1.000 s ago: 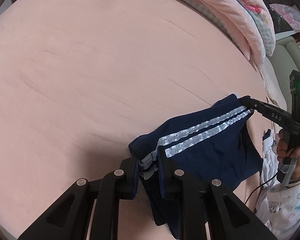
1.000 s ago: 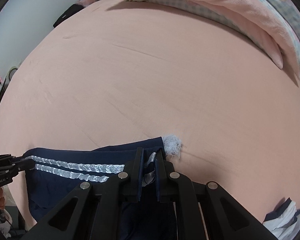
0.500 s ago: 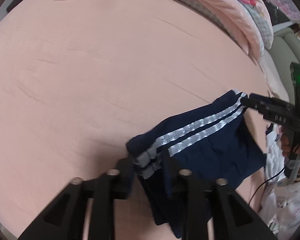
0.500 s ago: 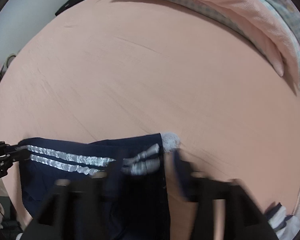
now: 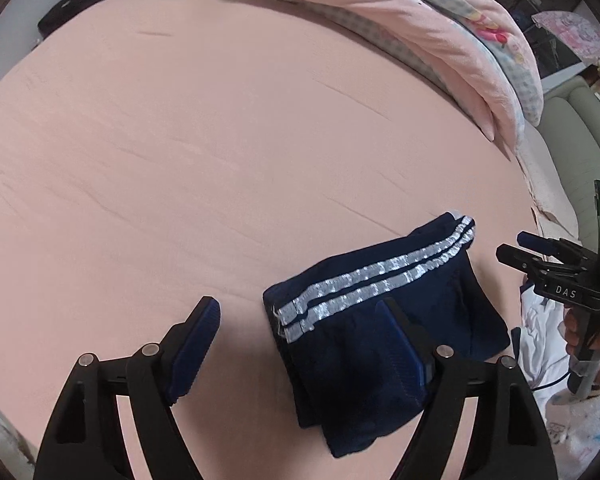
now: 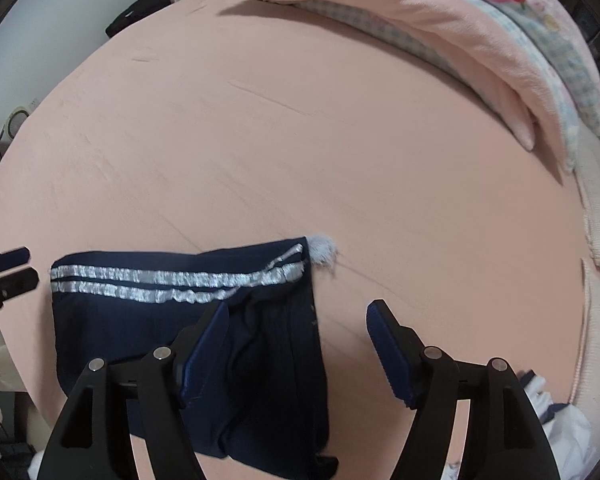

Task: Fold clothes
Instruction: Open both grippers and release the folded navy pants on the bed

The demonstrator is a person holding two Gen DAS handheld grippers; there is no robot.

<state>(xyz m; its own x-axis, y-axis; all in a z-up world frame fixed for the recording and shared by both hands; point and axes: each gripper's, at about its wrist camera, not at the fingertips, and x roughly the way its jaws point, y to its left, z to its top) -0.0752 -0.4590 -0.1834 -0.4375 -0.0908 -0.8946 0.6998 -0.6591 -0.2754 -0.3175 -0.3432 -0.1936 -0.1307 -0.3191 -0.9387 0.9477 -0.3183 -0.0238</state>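
I read both grippers, left gripper [image 5: 300, 344] and right gripper [image 6: 296, 340], spread apart and empty over the navy shorts [image 5: 380, 320], which lie folded on the pink bed [image 5: 220, 140], their 2 stripes running gripper-to-gripper, neither nearer.

My left gripper's right finger [image 5: 400, 344] is covering part of the navy shorts [image 5: 380, 312], and in my right wrist view the lower hem of the shorts is running out past the bottom edge. The white garment [image 6: 556, 436] is showing only a corner at the frame's rim. The dark object [image 5: 66, 10] beyond the bed is sitting too far off to identify.
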